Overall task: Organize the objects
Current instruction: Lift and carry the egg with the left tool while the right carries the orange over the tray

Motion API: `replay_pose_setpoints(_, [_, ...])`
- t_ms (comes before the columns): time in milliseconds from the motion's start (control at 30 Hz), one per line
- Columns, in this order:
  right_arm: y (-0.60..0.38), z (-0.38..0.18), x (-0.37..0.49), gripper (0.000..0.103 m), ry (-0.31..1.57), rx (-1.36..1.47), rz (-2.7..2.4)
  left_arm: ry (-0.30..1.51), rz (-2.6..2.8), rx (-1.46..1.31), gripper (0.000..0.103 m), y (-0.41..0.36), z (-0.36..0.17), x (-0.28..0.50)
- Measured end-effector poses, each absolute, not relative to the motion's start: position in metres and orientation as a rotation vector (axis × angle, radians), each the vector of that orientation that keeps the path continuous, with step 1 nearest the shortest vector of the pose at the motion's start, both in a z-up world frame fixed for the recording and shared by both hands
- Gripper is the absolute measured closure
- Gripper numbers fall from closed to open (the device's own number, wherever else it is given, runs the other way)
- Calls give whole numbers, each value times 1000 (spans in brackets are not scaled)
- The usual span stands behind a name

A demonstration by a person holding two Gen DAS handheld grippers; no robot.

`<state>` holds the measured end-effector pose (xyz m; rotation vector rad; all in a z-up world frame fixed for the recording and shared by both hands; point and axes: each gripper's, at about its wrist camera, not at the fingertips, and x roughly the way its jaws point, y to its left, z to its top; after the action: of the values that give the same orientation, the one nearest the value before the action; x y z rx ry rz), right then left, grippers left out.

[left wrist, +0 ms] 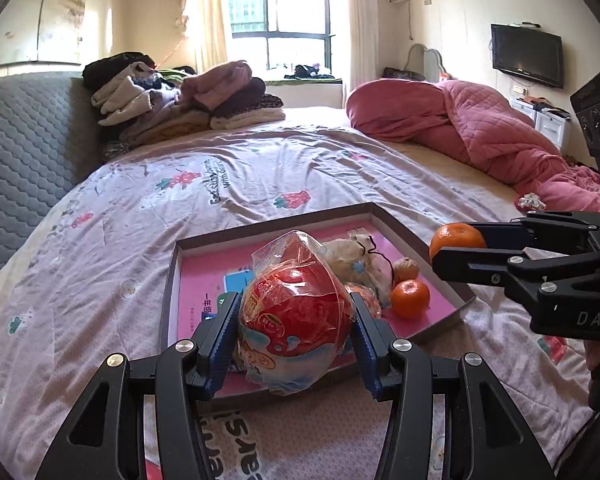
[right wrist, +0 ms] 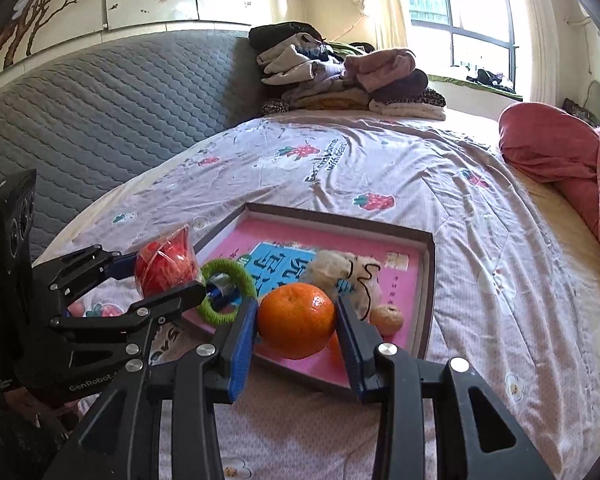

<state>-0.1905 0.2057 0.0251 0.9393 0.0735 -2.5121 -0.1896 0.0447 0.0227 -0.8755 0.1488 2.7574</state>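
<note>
Left gripper [left wrist: 296,320]: fingers clenched on a red snack ball wrapped in clear plastic [left wrist: 296,312], pads pressing both sides; package held above the near edge of the tray [left wrist: 172,276].

Right gripper [right wrist: 296,320]: fingers grasping a mandarin [right wrist: 296,320], one pad on each side, fruit lifted clear above the tray's near part (seen from the left wrist it hangs just past the tray's right rim).

Tray: shallow box lid, brown rim, pink printed floor, lying flat on the floral bedsheet [left wrist: 260,168].

Inside the tray:
- second mandarin [left wrist: 410,298], right side
- walnut-like brown nut [left wrist: 405,268] just behind it
- pale plush toy with a black cord [left wrist: 356,256] towards the middle
- green yarn-wound ring [right wrist: 228,292] with a small blue-and-metal item inside it, left near corner (identity of that item unclear)

Background: folded clothes stack [left wrist: 180,96] by the grey quilted headboard [left wrist: 24,148]; pink quilt [left wrist: 480,132] bunched at far right.
</note>
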Motion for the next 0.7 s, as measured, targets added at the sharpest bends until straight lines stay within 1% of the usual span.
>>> replay_pose_setpoints(300, [208, 32, -205, 64, 48, 910, -2535, 114, 2767, -913, 50, 39, 20, -209])
replay_pose_setpoints(700, [212, 34, -224, 64, 59, 902, -2547, 113, 2821, -936, 49, 18, 25, -237])
